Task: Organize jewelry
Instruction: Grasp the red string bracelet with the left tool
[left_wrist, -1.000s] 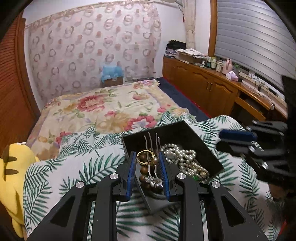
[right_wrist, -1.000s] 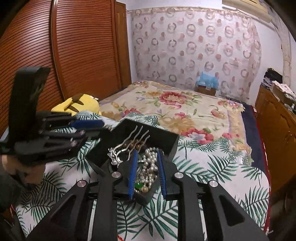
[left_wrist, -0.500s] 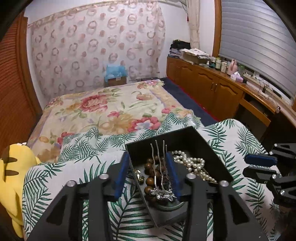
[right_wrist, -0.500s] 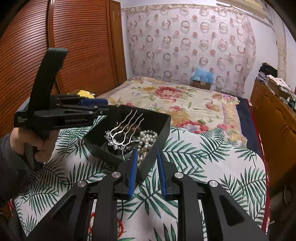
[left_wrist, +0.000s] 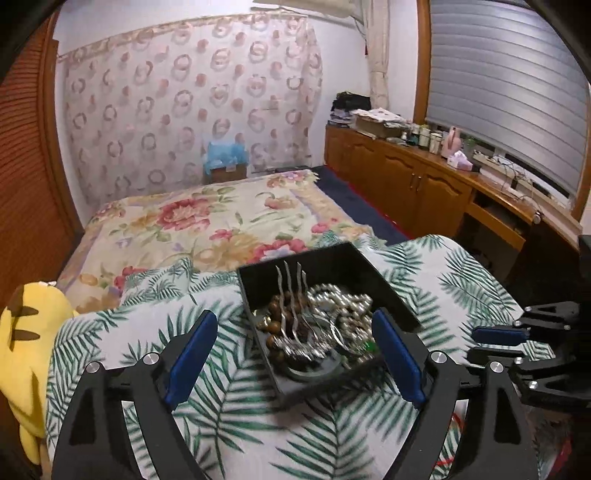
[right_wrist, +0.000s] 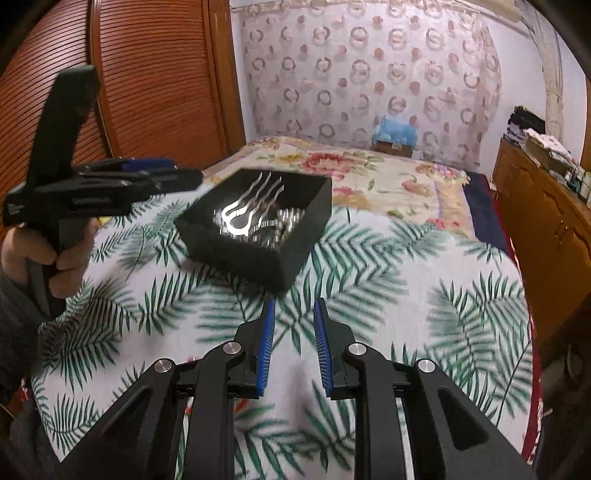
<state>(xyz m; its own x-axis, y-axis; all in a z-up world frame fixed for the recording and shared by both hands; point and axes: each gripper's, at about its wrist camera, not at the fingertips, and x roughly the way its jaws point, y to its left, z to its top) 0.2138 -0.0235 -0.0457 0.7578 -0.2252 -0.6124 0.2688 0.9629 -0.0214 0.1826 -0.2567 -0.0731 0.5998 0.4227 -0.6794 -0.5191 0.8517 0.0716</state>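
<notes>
black box (left_wrist: 364, 271) holds one silver hairpin (left_wrist: 295, 314), one pearl strand (left_wrist: 347, 306).

A floral bed (left_wrist: 207, 225) fronts a ring-patterned curtain (left_wrist: 192, 103), wooden cabinets (left_wrist: 406, 184) beneath a shuttered window (left_wrist: 509, 96).

Dim warm indoor light; motion blur nearby; heavy fisheye bending, dark corners

A matt black tray (left_wrist: 373, 275) holds a shiny metal hair comb (left_wrist: 295, 295), glossy pearl beads (left_wrist: 351, 306) and smooth brown wooden-looking beads (left_wrist: 275, 326), resting on palm-print cloth (right_wrist: 406, 288), beside matt black plastic claws with ribbed blue pads (right_wrist: 266, 347)
</notes>
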